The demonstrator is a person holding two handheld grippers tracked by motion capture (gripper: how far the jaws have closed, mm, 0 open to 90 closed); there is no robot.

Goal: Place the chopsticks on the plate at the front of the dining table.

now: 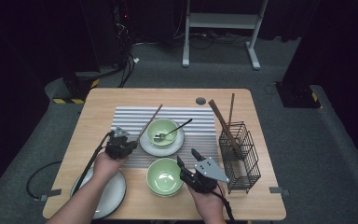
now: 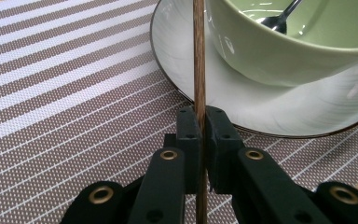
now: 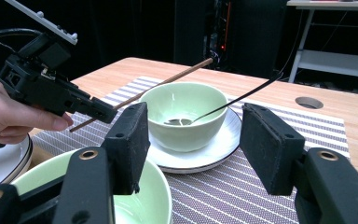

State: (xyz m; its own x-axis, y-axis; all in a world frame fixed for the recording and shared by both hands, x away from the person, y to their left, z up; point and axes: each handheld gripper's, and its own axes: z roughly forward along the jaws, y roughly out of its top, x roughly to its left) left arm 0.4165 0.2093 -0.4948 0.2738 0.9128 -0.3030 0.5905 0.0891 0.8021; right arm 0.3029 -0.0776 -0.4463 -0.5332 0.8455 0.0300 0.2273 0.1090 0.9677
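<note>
Far green bowl (image 1: pixel 163 129): stands on a white plate (image 1: pixel 147 145) on the striped placemat (image 1: pixel 200 122); holds a dark-handled spoon (image 1: pixel 173 130), bowl end down, handle leaning out over the rim toward the right.

Near green bowl (image 1: pixel 164 176): stands at the front edge of the placemat, just beside the right gripper (image 1: pixel 187 164); nothing visible inside.

Wire basket (image 1: pixel 240 156): right side of the table (image 1: pixel 121 95); holds brown chopsticks (image 1: pixel 223 123) that lean out over its top.

Second white plate (image 1: pixel 114 193): front left corner, under the person's left forearm; bare.

Left gripper (image 1: pixel 133 143): jaws clamped on a single brown chopstick (image 1: pixel 150 122), which slants up and away over the left part of the far plate.

Right gripper: jaws wide apart, nothing between the pads; hovers at the near bowl's right rim.

Left gripper view: the chopstick (image 2: pixel 199 70) pinched between the pads, plate rim and bowl wall close behind it.

Right gripper view: the left hand (image 3: pixel 9 116) around its gripper, the chopstick passing the far bowl's left side, and the spoon's bowl end resting inside.
</note>
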